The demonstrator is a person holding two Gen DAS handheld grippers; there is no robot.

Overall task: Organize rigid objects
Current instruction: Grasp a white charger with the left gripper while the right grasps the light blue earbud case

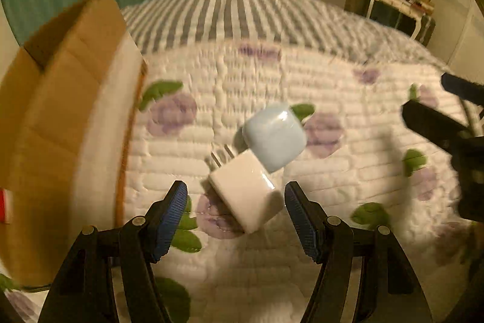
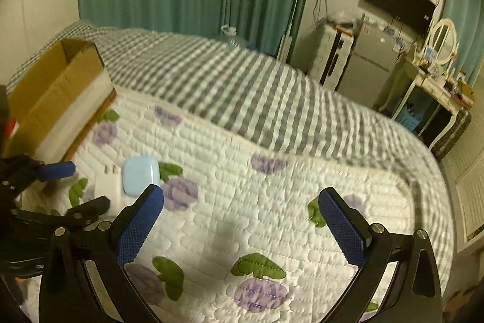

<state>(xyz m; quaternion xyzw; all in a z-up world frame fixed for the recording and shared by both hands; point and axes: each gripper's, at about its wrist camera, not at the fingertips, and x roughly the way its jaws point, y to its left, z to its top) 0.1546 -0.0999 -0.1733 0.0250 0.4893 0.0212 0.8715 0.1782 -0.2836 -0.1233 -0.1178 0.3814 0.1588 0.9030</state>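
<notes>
On a quilted floral bedspread (image 1: 348, 180), an open cardboard box (image 1: 60, 117) stands at the far left of the left wrist view, its near wall faced with a white panel. Just right of it, directly ahead of the left gripper (image 1: 236, 199), lies a white wall charger (image 1: 245, 186), prongs pointing up and to the left toward the box, its long axis running diagonally from upper left to lower right. The left gripper's blue-padded jaws stand wide apart and hold nothing; the charger's rear end sits between the fingertips, apparently without touching either pad. Touching the charger's upper right side is a pale blue earbud case (image 1: 273, 136), farther from the tool.

At the right edge of that view, the dark frame of the right gripper (image 2: 242, 202) juts in, well apart from both items. Seen from the right wrist, its jaws also stand wide and empty over bare quilt, with the charger and earbud case off to its left, near the box, and a grey checked blanket (image 2: 236, 87) beyond.

The left gripper is plainly the nearer tool. Because the charger lies skewed across the gap rather than square to it, a clean grasp likely calls for a slight twist of the wrist so that the pads close on its flat sides; the box sits close by on the left.
</notes>
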